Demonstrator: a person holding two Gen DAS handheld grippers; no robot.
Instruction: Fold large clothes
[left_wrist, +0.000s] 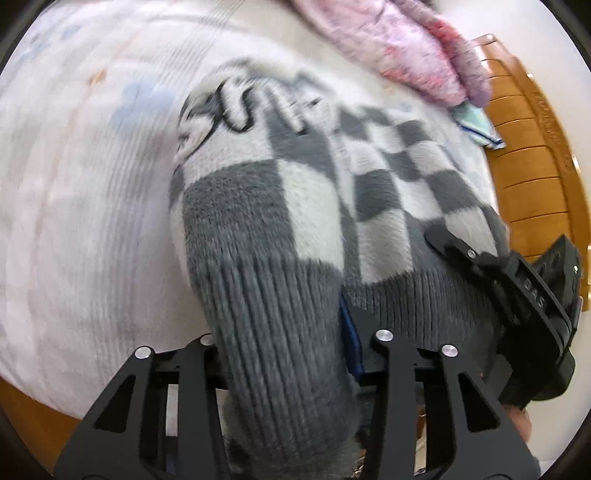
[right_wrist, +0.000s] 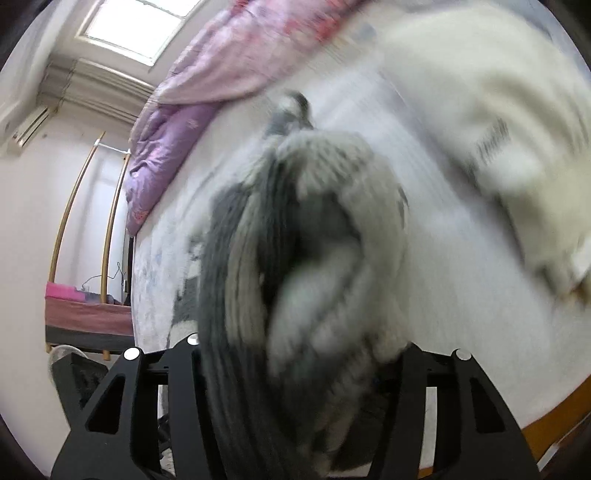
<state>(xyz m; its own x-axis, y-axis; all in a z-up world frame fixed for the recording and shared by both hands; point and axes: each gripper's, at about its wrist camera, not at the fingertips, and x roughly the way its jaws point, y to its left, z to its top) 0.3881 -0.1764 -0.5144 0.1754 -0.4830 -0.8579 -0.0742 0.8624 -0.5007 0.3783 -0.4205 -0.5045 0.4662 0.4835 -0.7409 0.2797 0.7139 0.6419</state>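
A grey and white checkered knit sweater (left_wrist: 314, 192) with black lettering lies on a white bed sheet (left_wrist: 85, 206). My left gripper (left_wrist: 291, 343) is shut on its grey ribbed hem, which bunches between the fingers. My right gripper (left_wrist: 517, 295) shows at the right of the left wrist view, clamped on the same hem further along. In the right wrist view, my right gripper (right_wrist: 299, 354) is shut on a blurred bunch of the grey ribbed sweater (right_wrist: 295, 240), which hides its fingertips.
A pink and purple quilt (left_wrist: 406, 48) lies at the far side of the bed, also in the right wrist view (right_wrist: 207, 85). A cream garment (right_wrist: 509, 122) lies on the sheet at right. The wooden bed frame (left_wrist: 532, 177) runs along the right. A fan (right_wrist: 66, 365) stands on the floor.
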